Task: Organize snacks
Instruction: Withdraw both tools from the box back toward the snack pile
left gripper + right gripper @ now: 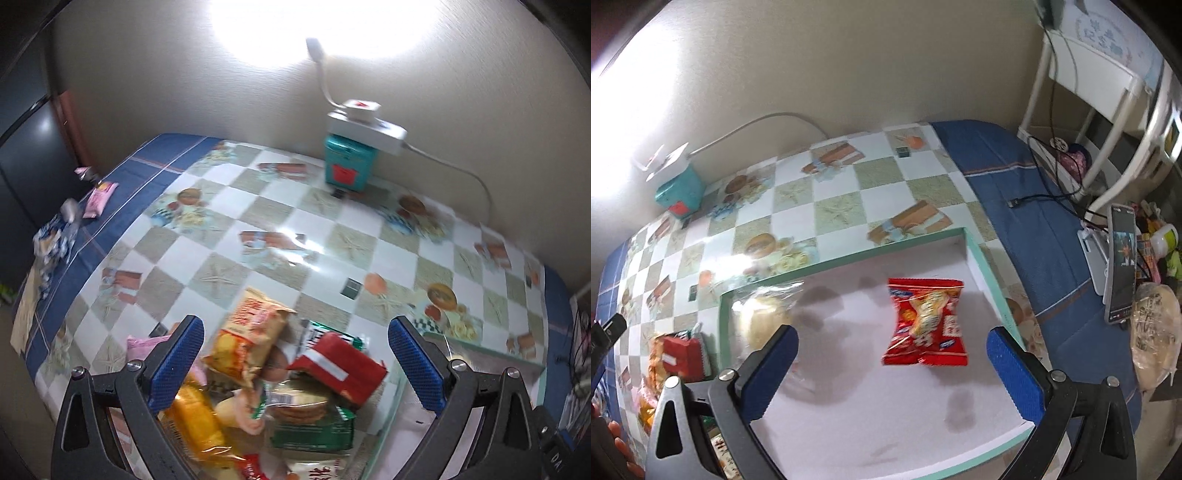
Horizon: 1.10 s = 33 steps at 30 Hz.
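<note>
My left gripper [295, 354] is open above a pile of snack packets: an orange biscuit packet [249, 338], a red packet [338, 365], a green packet [312, 424] and a yellow one [194, 417]. My right gripper [892, 363] is open over a shallow white box with a green rim [846, 260]. A red snack packet [927, 321] lies in the box between the fingers. A clear-wrapped pale bun [764, 317] lies at the box's left end. The pile also shows left of the box in the right wrist view [677, 356].
A teal box with a white power strip and lamp [349, 162] stands at the wall. Pink [98, 199] and blue-white packets [51, 240] lie on the table's left edge. A phone on a stand [1121, 264] and a white chair [1108, 103] are to the right.
</note>
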Available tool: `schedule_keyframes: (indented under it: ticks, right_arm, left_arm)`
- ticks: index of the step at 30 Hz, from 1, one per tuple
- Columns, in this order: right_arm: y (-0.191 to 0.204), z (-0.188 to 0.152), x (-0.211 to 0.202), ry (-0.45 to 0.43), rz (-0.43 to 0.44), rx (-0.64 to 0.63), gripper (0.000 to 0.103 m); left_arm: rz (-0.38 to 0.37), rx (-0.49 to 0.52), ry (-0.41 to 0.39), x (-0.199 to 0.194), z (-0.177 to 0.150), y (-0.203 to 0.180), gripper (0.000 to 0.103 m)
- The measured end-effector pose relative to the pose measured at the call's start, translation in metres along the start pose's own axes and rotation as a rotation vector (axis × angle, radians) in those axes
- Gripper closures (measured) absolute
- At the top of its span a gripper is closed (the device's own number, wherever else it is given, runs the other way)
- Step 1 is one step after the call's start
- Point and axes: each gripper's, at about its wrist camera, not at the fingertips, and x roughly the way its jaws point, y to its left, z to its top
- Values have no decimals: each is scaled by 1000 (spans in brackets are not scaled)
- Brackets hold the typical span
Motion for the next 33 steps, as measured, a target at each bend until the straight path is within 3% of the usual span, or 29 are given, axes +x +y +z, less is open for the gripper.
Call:
schedule_keyframes:
  ticks: [5,11,20,24,33]
  right_arm:
    - [33,-8,-16,-8,12,-68,0]
    - [76,-20,-27,-18,54,-149,0]
    - [143,-53,-10,58,155,-326,0]
    - [167,-71,-3,85,195,-405,0]
    - [210,-109,-1,86,243,-608,0]
  left_arm:
    - [-8,-81,38,0,-4,27,3]
    - [47,-127,57,2,-11,66,3]
    - [98,-221,164,17,-27,136,3]
    - [86,-267,201,22,-37,148,3]
    - [135,-354,276,42,-55,163,3]
